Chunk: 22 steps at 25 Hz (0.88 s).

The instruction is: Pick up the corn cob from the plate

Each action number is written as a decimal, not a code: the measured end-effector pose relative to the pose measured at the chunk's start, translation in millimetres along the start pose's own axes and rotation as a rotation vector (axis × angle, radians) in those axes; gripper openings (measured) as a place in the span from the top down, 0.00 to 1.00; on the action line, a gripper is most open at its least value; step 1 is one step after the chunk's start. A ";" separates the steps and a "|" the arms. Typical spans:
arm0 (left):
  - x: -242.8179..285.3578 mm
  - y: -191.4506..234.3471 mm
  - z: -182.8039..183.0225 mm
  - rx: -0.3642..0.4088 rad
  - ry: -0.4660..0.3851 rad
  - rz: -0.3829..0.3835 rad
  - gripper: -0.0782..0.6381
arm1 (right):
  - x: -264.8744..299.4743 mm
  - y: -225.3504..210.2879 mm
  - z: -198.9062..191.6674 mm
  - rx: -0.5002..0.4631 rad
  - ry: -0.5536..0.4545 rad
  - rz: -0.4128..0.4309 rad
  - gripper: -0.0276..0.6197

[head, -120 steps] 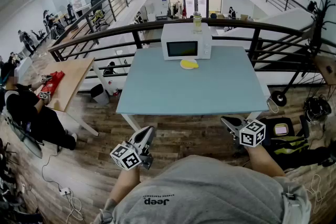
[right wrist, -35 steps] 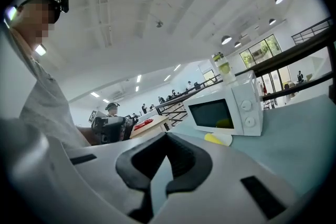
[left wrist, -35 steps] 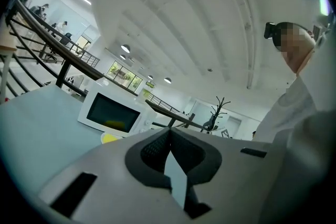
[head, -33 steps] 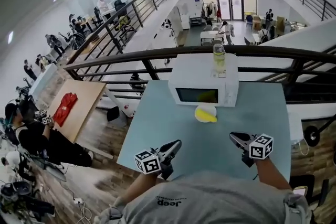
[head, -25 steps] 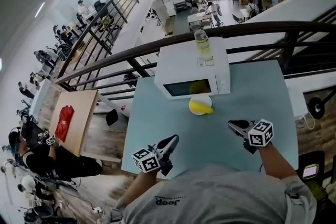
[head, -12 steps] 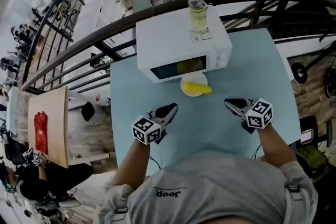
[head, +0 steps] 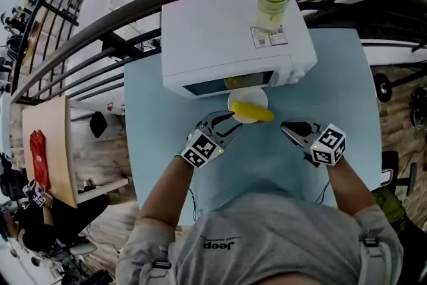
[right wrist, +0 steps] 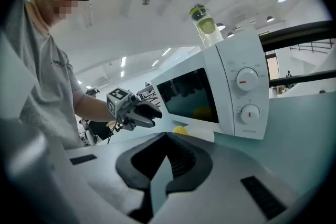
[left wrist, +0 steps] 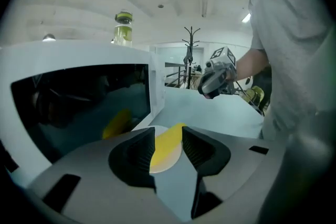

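- Corn cob (head: 253,111) lies across a white plate (head: 257,99) on the tabletop (head: 157,110), right at the foot of the microwave (head: 227,37) door. Cob untouched, not yet lifted.
- Left gripper (head: 230,125) sits low at the plate's near-left edge, pointing at the cob.
- Its jaws have just been opening and stand moderately apart. In the left gripper view the yellow cob shows through the gap, framed by the two pads.
- Nothing lies between the pads yet. The cob looks just ahead of the tips, though the wide lens makes that hard to judge.
- Reason for the pose, as I read it: the gap is lined up with the cob, so a short push forward puts a pad on each side.
- Right gripper (head: 288,128) hovers over bare tabletop, to the right of the plate and apart from it. Jaws closed tip to tip, empty. Likely parked there to leave the left one's path clear.
- Microwave crowds the plate's far side, so the near side is the open line of approach.
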State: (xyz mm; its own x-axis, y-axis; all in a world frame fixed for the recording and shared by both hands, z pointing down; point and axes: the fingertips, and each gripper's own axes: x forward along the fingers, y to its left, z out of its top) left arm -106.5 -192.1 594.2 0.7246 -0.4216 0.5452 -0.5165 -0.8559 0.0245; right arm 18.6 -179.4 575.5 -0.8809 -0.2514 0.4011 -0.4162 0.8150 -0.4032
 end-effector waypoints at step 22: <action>98.5 11.9 -58.5 0.416 0.163 -0.353 0.41 | 62.4 -70.0 -18.2 0.015 -0.020 0.048 0.94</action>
State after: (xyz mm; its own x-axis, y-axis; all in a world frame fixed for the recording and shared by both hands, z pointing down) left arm -67.9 -226.3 697.2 0.7237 -0.0649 0.6871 -0.0088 -0.9964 -0.0849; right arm -3.1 -242.7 643.7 -0.9041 -0.2227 0.3647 -0.3766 0.8184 -0.4340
